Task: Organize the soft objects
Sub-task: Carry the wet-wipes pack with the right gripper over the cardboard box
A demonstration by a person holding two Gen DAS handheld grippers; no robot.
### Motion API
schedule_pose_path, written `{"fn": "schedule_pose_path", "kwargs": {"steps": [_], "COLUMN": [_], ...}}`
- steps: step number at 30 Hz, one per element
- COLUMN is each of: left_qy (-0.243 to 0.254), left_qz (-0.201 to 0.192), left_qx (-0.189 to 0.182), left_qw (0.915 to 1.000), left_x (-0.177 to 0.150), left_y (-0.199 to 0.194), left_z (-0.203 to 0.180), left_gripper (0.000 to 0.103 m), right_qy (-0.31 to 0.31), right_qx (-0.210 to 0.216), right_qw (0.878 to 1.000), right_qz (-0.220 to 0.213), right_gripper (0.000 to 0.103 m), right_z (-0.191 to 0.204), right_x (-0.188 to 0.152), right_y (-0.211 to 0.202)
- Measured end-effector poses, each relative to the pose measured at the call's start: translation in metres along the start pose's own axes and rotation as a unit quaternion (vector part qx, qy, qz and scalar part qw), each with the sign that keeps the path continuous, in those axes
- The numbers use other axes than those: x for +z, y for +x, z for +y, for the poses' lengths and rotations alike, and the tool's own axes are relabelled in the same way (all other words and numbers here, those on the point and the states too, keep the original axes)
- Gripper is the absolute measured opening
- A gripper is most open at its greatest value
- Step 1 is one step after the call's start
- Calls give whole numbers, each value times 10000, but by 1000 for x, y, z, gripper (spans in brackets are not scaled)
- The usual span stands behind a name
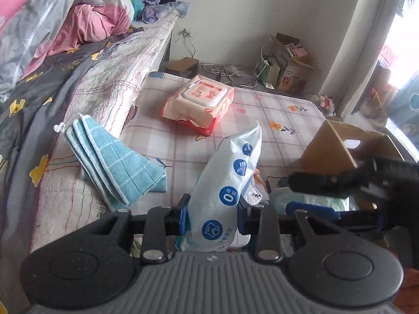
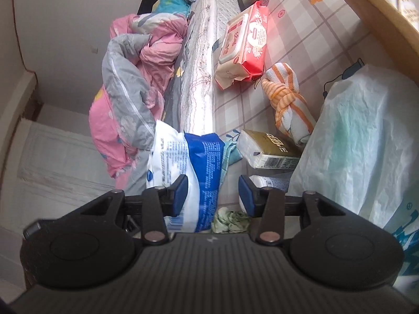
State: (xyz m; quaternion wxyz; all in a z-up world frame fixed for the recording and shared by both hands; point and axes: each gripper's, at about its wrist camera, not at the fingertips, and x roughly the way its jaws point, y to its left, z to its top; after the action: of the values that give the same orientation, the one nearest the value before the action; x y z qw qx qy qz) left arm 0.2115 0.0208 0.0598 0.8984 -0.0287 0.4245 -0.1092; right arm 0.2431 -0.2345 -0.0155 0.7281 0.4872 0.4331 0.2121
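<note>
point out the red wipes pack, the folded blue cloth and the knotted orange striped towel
red wipes pack (image 1: pixel 199 101), left wrist view, on its white top lid
folded blue cloth (image 1: pixel 123 167), left wrist view, on its checked upper face
knotted orange striped towel (image 2: pixel 286 96), right wrist view, on the knot

Blue-white pack (image 1: pixel 227 191): lower end hidden behind the left tongs' (image 1: pixel 212 218) body. Right tongs (image 1: pixel 340 180) in left view: blurred, dark, cut by the right edge; jaw gap unreadable there. Box (image 1: pixel 330 146): far side cut off, inside hidden. Bottle (image 2: pixel 269 183): mostly hidden behind a blue pad, label too small to read. Green cloth (image 2: pixel 230 221): only a scrap shows above the tong body.
</note>
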Motion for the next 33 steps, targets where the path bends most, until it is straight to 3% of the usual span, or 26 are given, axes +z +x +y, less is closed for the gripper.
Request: {"fn": "schedule_pose_path", "kwargs": {"steps": [8,15,21,26,30,33], "left_qy": [226,278,267,169,151,91], "left_qz": [-148,-65,-15,-56,-210,-13], "left_qx": [90,-287,-828,-1297,-1128,-1073], "left_qw": [9996,9992,9962,9914,9933,9942], "left_x": [-27,-32,-38,-39,-37,-35], "left_y": [5,4,-1,-14,-19,-6], "left_z": [-30,-39,-35,-20,-10,-8], "left_gripper": [35,43,50,61,67,66], "right_qy": [-18,-420,-350,-270,-272,-329], "right_qx": [-31,-398,-601,-570,-524,-446], "right_qw": [9997,9962,9941,9945,9949,9953], "right_qz": [232,652,828,841,814,791], "right_gripper": [65,69,56,53,51,48], "right_z": [12,25,12,6,4,5], "right_x": [4,5,10,12,13,10], "right_y": [9,22,29,25,22,25]}}
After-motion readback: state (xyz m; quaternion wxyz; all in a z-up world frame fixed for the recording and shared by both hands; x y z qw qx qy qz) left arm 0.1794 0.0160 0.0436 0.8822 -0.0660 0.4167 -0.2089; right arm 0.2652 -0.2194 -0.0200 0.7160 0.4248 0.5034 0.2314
